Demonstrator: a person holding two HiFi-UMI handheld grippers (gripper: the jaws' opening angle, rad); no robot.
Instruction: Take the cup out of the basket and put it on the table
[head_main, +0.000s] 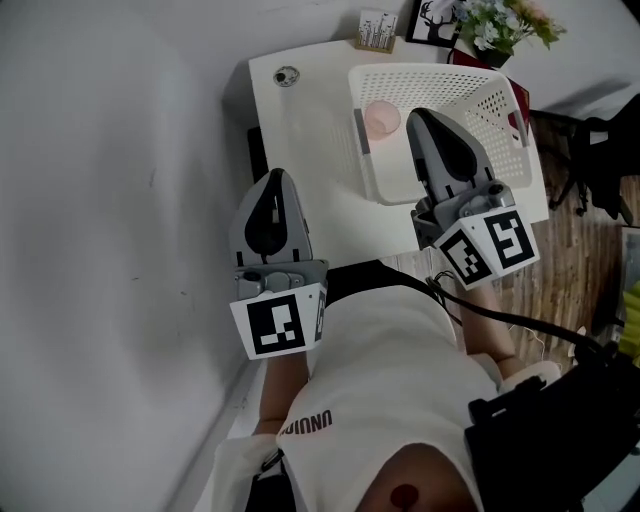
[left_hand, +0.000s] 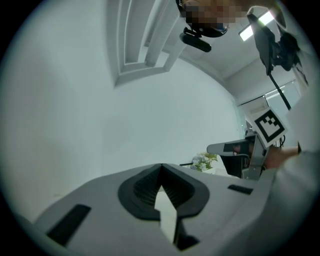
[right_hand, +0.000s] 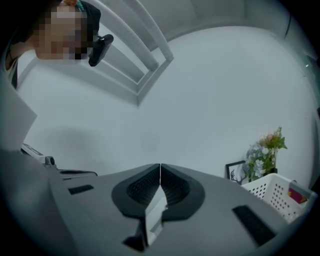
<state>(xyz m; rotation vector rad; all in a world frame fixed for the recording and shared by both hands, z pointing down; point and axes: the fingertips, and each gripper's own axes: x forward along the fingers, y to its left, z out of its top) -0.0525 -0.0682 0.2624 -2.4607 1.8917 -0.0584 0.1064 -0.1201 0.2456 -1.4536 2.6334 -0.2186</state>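
Cup (head_main: 381, 119), pink, sits inside the white basket (head_main: 440, 80) against its left wall. The basket fills the right half of the table (head_main: 300, 120), and flowers (head_main: 500, 22) stand beyond the far right corner. The right gripper (right_hand: 160, 167) is above the basket's near part, just right of the cup, jaws pressed together on nothing. The left gripper (left_hand: 161, 167) is at the table's near left edge, likewise closed and empty.

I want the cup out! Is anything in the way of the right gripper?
Nothing visible does. The pink cup sits uncovered in the basket, with the right gripper, jaws shut, beside it in the head view. Only the basket's wall stands between cup and table.
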